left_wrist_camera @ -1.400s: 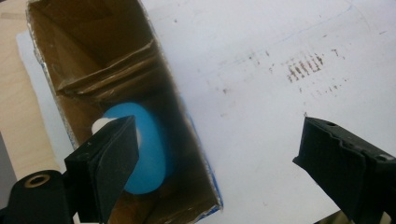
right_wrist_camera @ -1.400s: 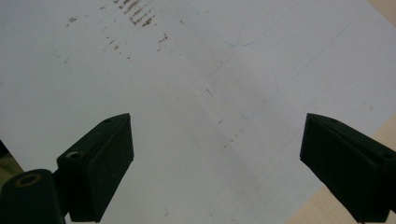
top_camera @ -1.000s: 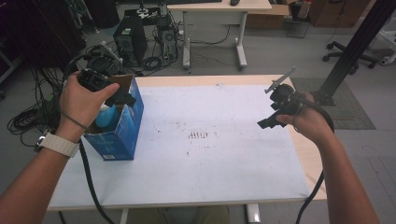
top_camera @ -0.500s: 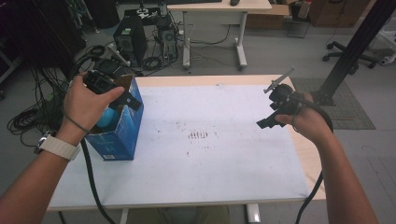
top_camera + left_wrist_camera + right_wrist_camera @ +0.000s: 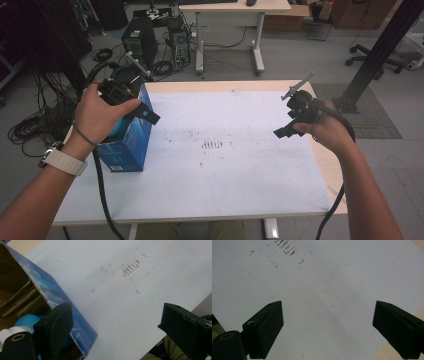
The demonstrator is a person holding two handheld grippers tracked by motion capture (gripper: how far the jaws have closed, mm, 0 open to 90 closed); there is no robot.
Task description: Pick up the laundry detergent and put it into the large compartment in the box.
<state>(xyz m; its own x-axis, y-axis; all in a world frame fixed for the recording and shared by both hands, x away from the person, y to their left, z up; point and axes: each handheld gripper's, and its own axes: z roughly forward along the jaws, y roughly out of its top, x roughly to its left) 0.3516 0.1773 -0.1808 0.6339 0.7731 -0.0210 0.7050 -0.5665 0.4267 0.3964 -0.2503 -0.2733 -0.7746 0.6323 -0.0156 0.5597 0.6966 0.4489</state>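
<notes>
Blue box (image 5: 127, 142) stands open-topped at the table's (image 5: 225, 195) left edge, about mid-depth. Inside it: brown cardboard walls and a light blue round thing (image 5: 27, 321) (can't tell what it is).

Left gripper (image 5: 142, 107) hovers over the box's top, right-hand side, jaws spread wide with nothing between them. In the left gripper view one jaw overlaps the box's rim and the other hangs over bare sheet; contact with the rim can't be judged. Left hand (image 5: 102, 117) wraps the gripper body from the near side, wrist bent, forearm running in from the near-left corner. Watch (image 5: 62, 161) with pale strap on that wrist, thin band (image 5: 82, 136) just beyond it. Cable (image 5: 102, 195) drops off toward the near edge.

Right gripper (image 5: 286, 129) is held above the table's right side, well apart from the box, jaws likewise wide apart and empty, aimed left and down at the white sheet (image 5: 317, 290). Right hand (image 5: 325, 130) grips from behind, forearm coming in from the near-right corner.

Sheet carries a patch of brown smudges (image 5: 214, 145) near the middle, between the two grippers, plus faint pen lines (image 5: 342, 263).
</notes>
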